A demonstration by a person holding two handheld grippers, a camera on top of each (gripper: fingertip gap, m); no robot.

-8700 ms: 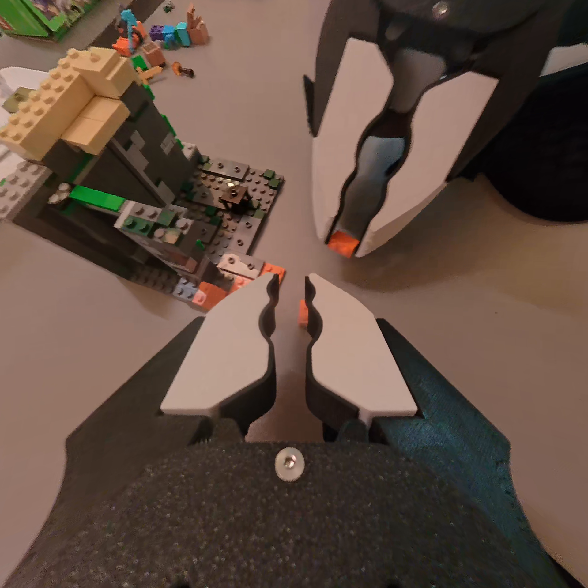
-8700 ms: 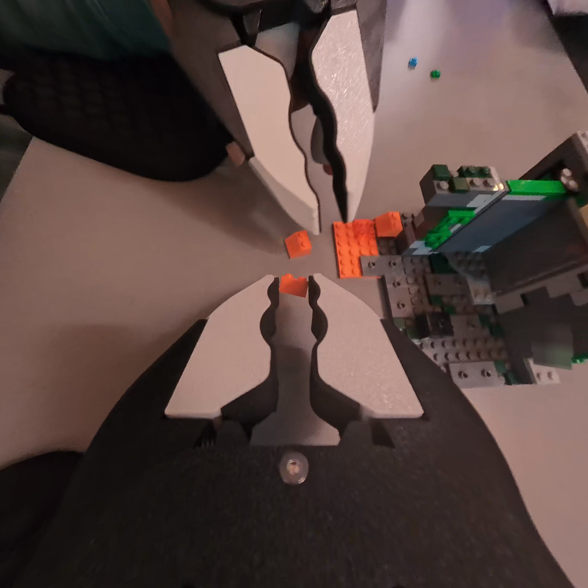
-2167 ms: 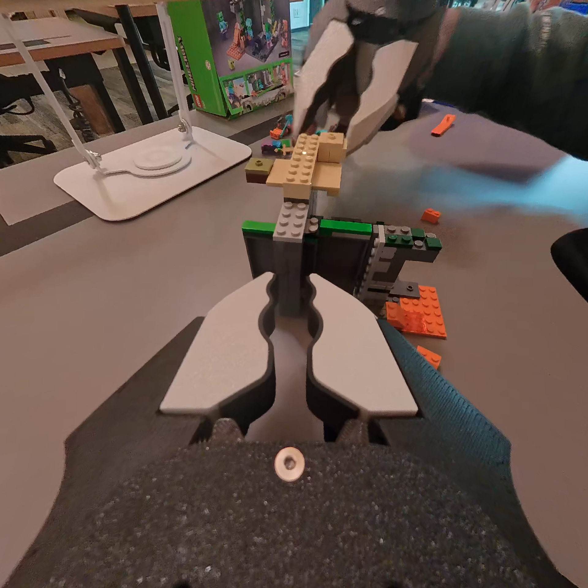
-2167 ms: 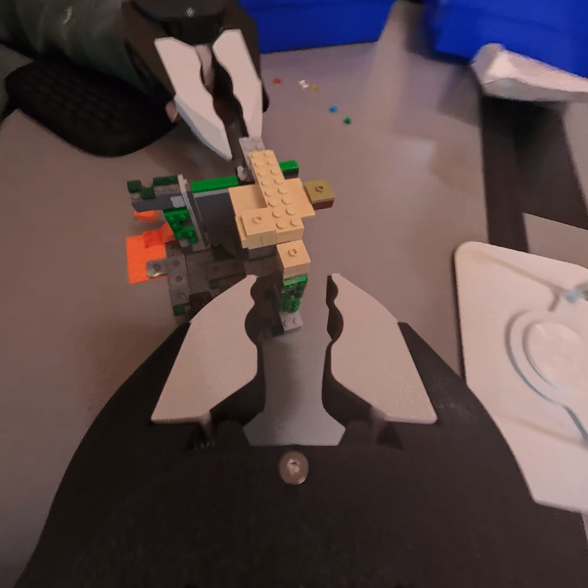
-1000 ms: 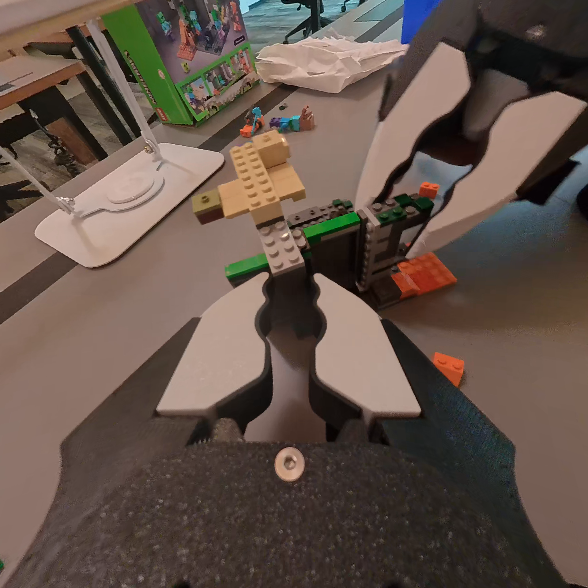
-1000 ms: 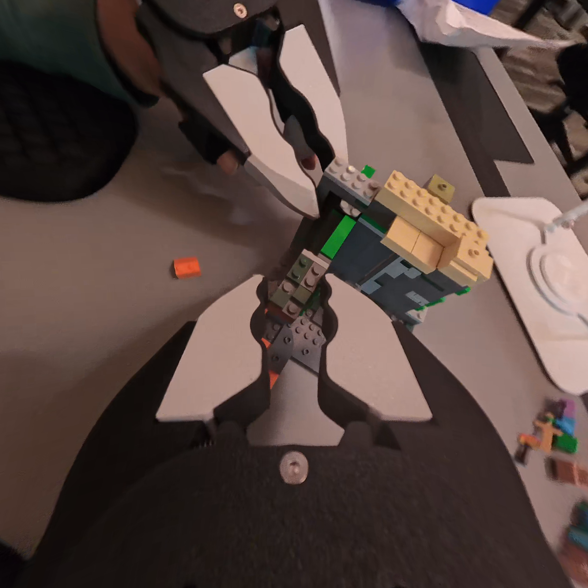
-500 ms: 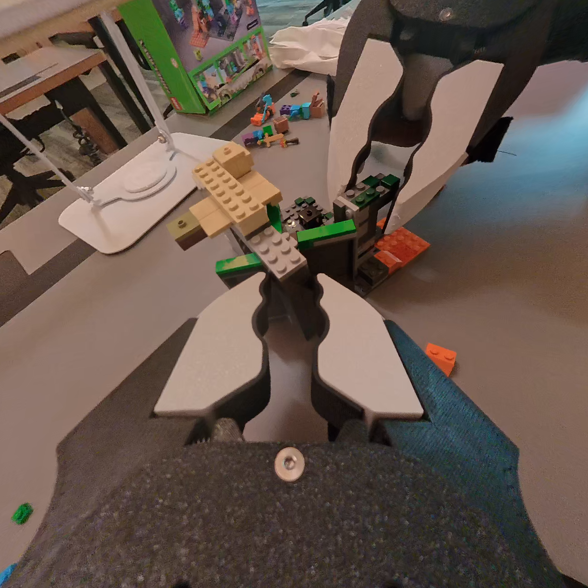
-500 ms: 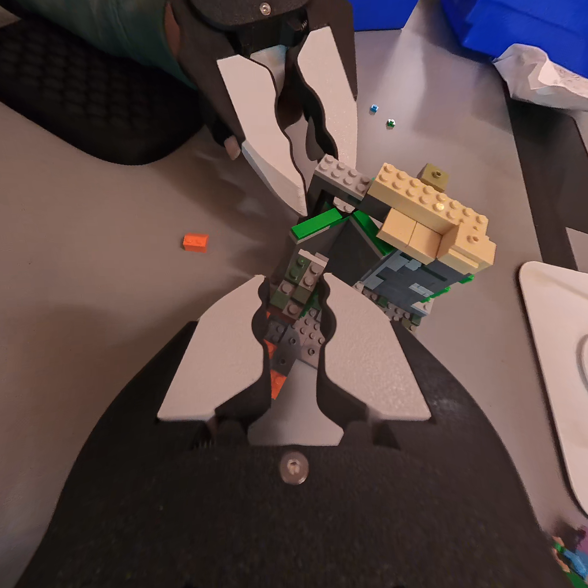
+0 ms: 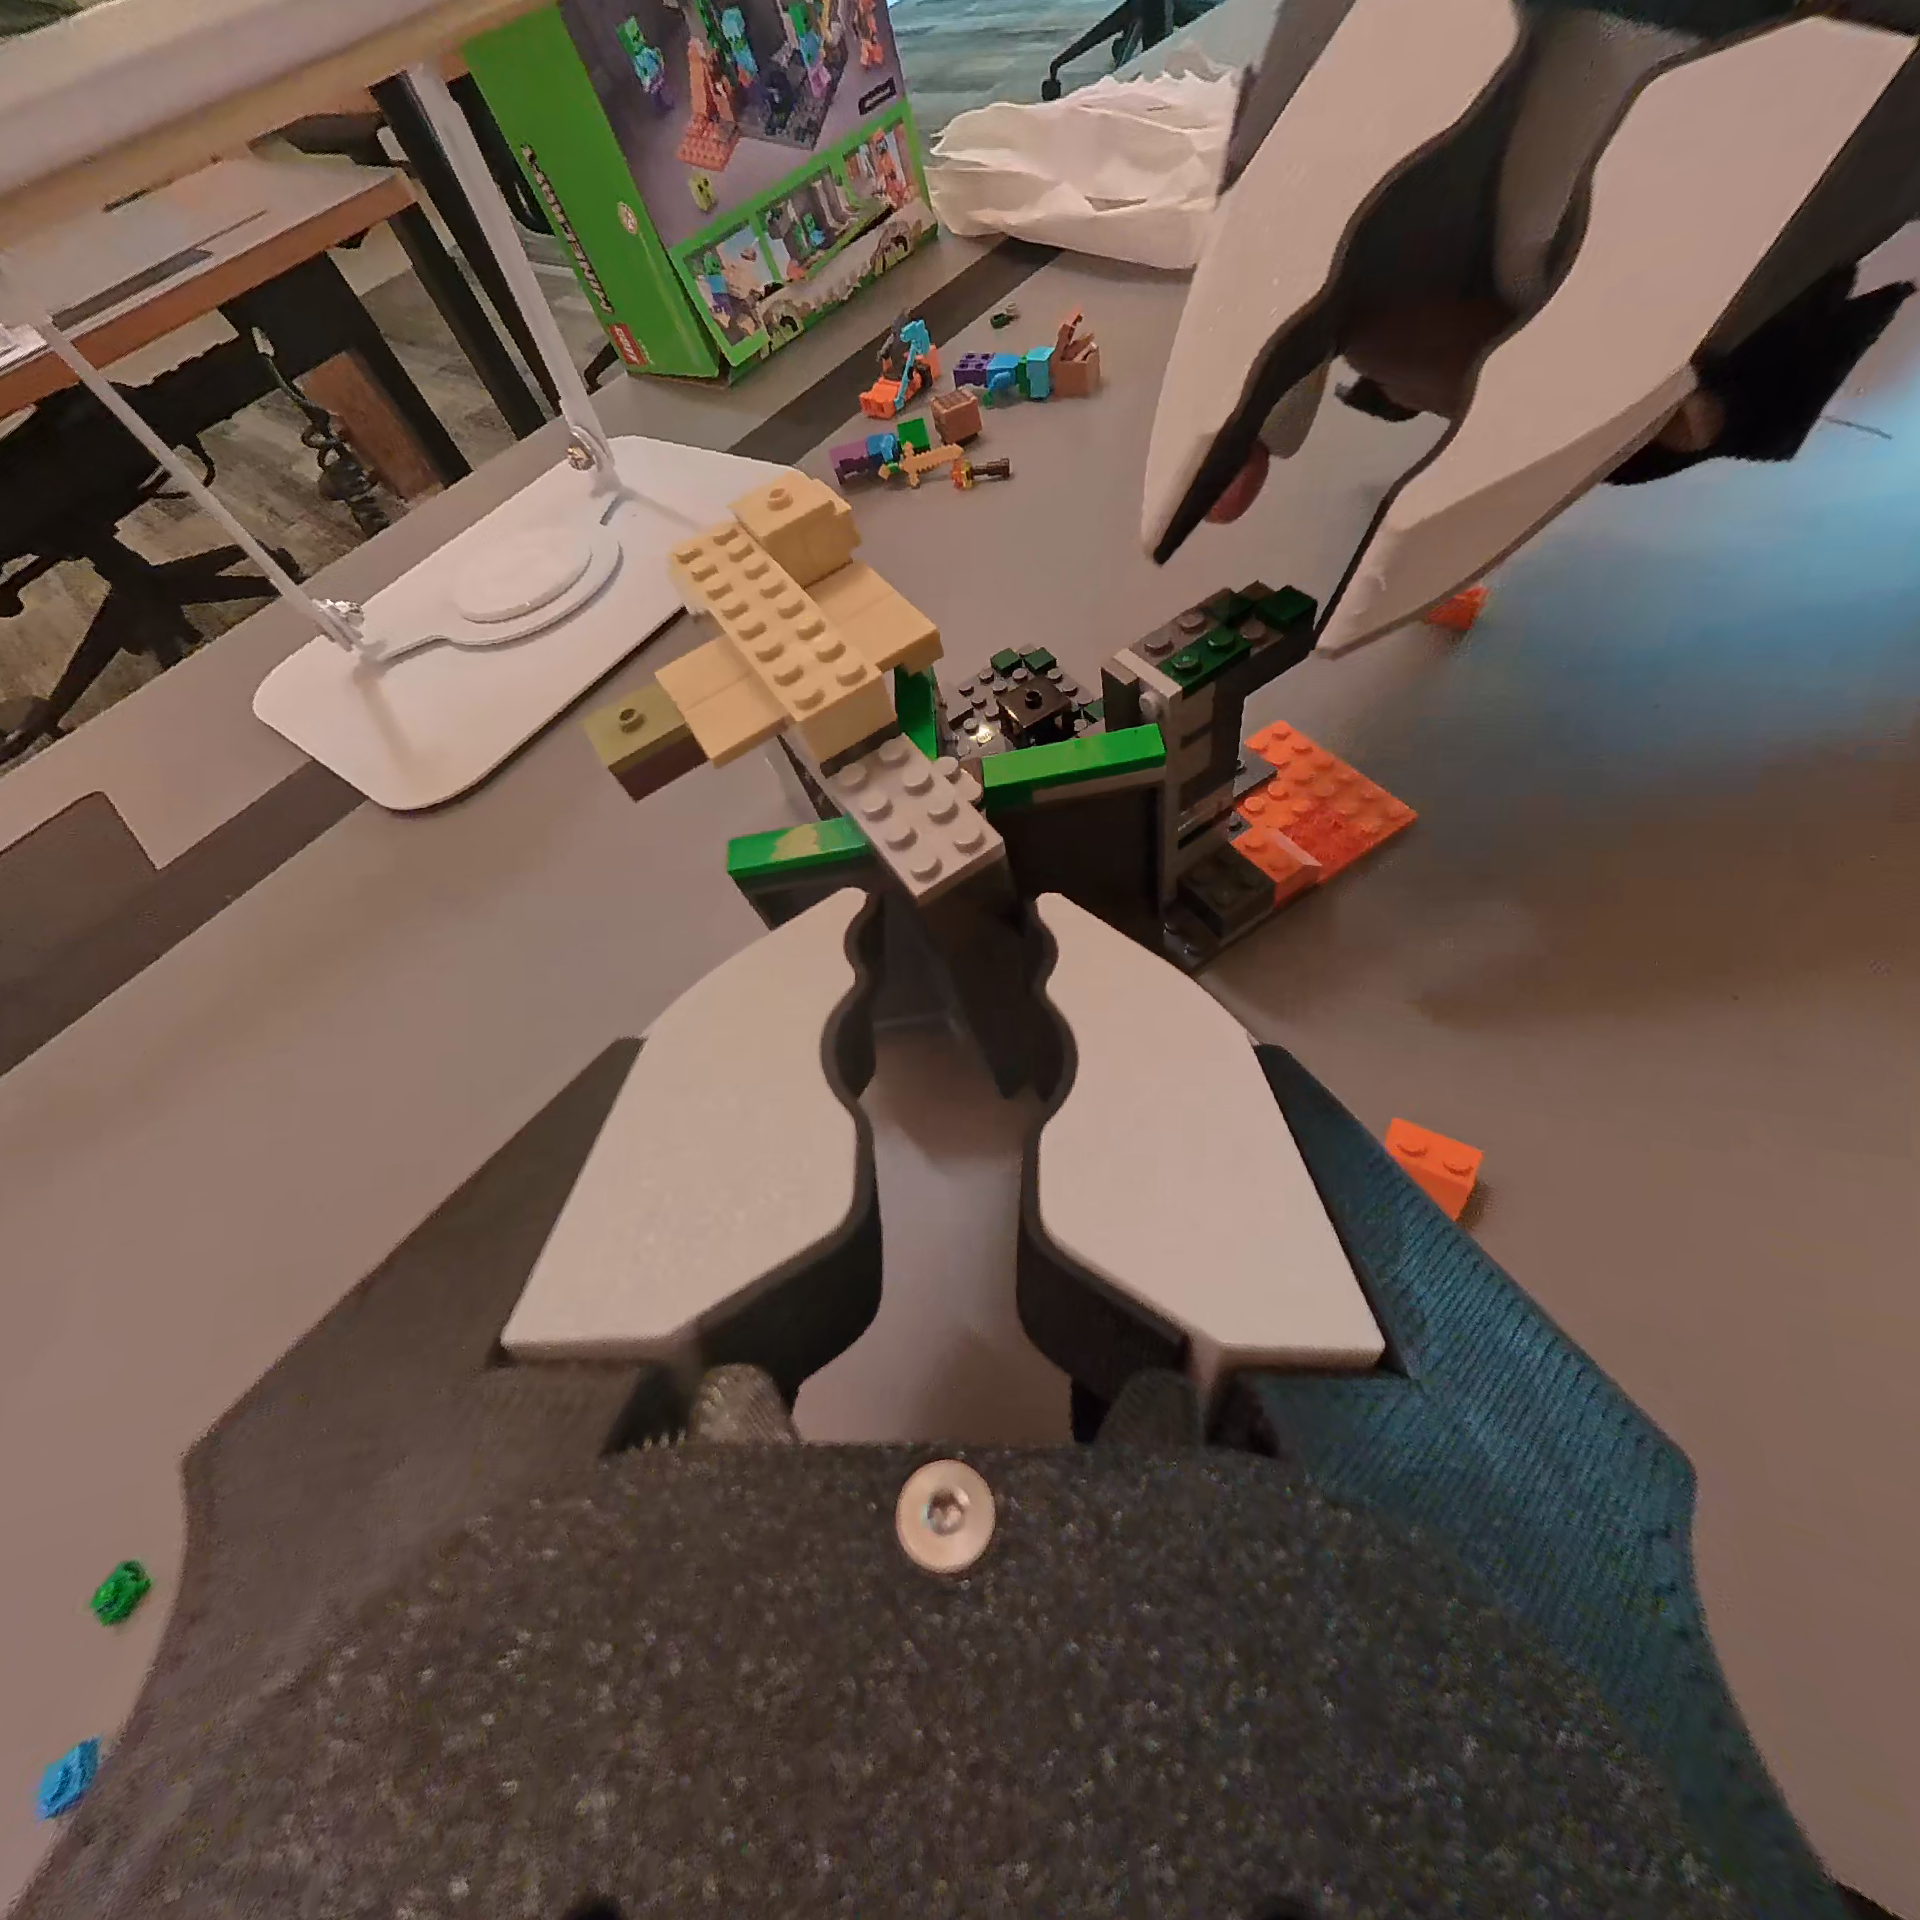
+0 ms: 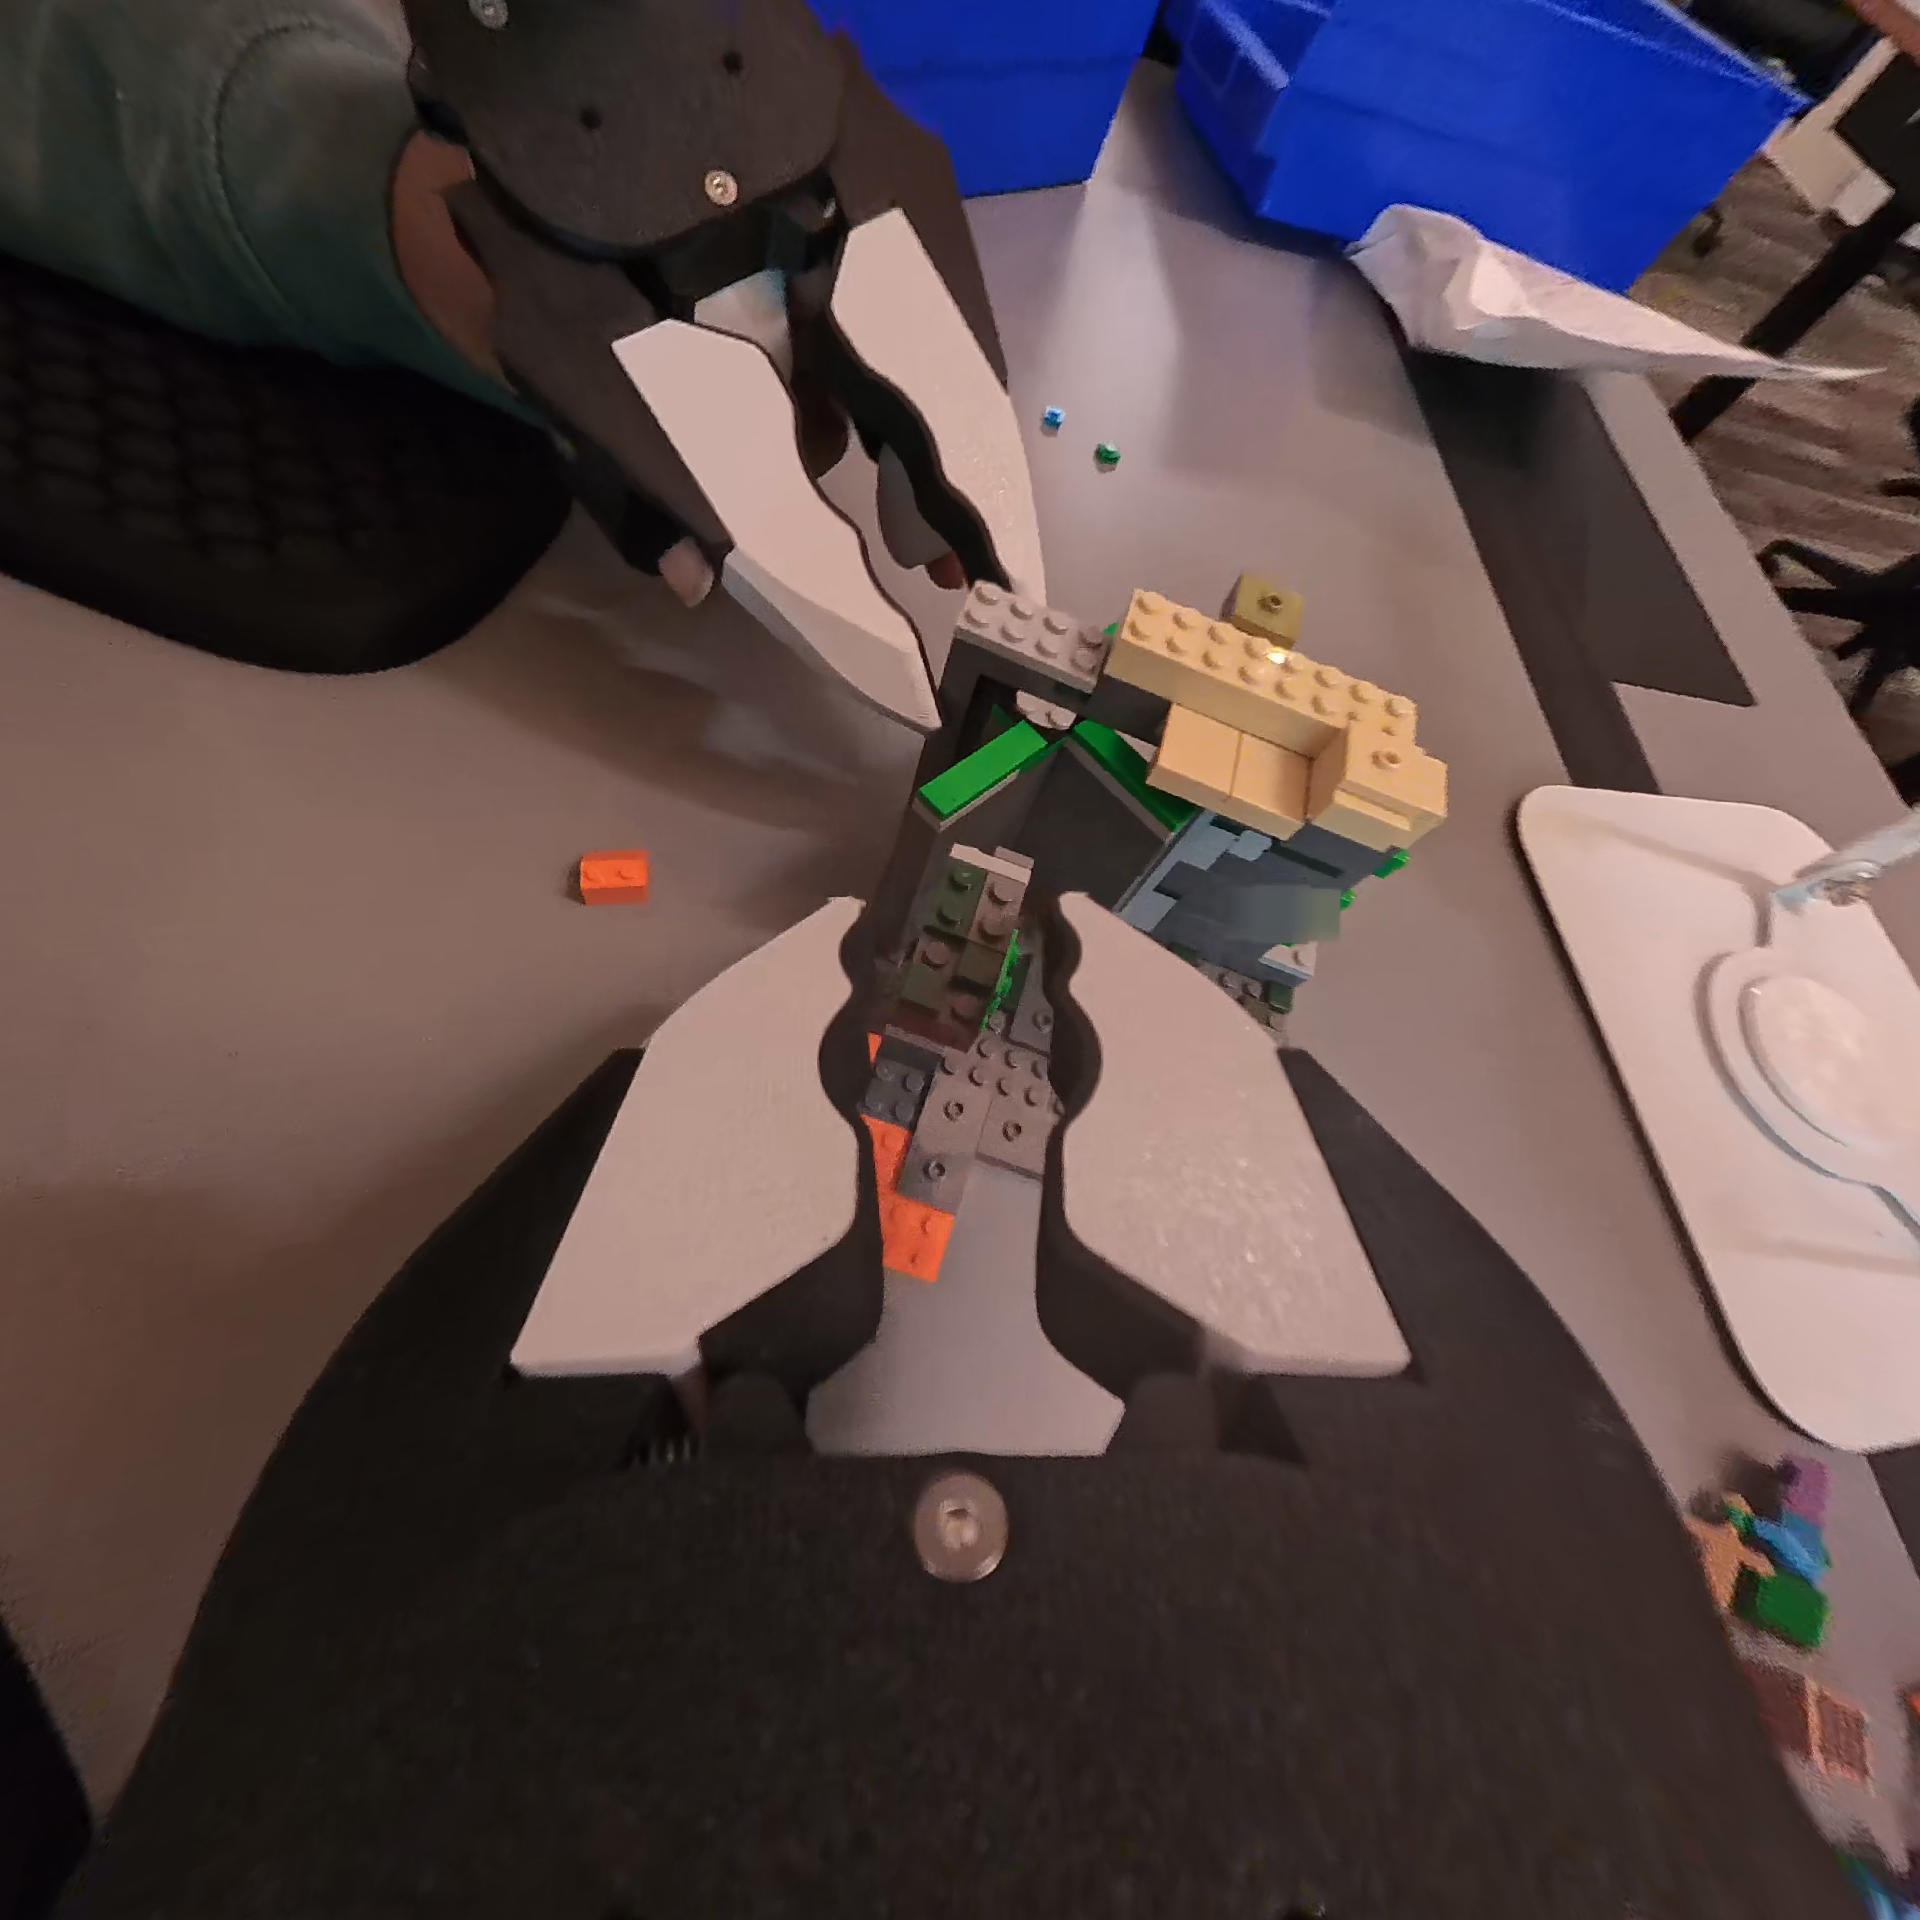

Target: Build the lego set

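The lego build (image 9: 1081,831) stands on the grey table, with dark grey walls, green trim, a tan top (image 9: 790,644) and an orange plate (image 9: 1320,800) at its base. My left gripper (image 9: 951,914) is shut on the build's dark corner pillar under a light grey plate. It also shows in the right wrist view (image 10: 971,660). My right gripper (image 10: 961,914) is open and straddles the grey and dark green column (image 10: 966,935) without touching it. In the left wrist view the right gripper (image 9: 1247,597) hangs just above that column. The build also shows in the right wrist view (image 10: 1226,727).
A loose orange brick (image 9: 1434,1164) lies right of my left gripper. A white stand base (image 9: 468,623), a green set box (image 9: 727,187), a pile of small pieces (image 9: 966,405) and white paper (image 9: 1081,177) lie behind. Blue bins (image 10: 1455,125) stand at the table's far side. Tip to tip, the grippers are about 7 cm apart.
Both grippers left the orange bricks and came to the build. In the last half second the build turned a little in my left gripper and my right gripper rose slightly above the column.
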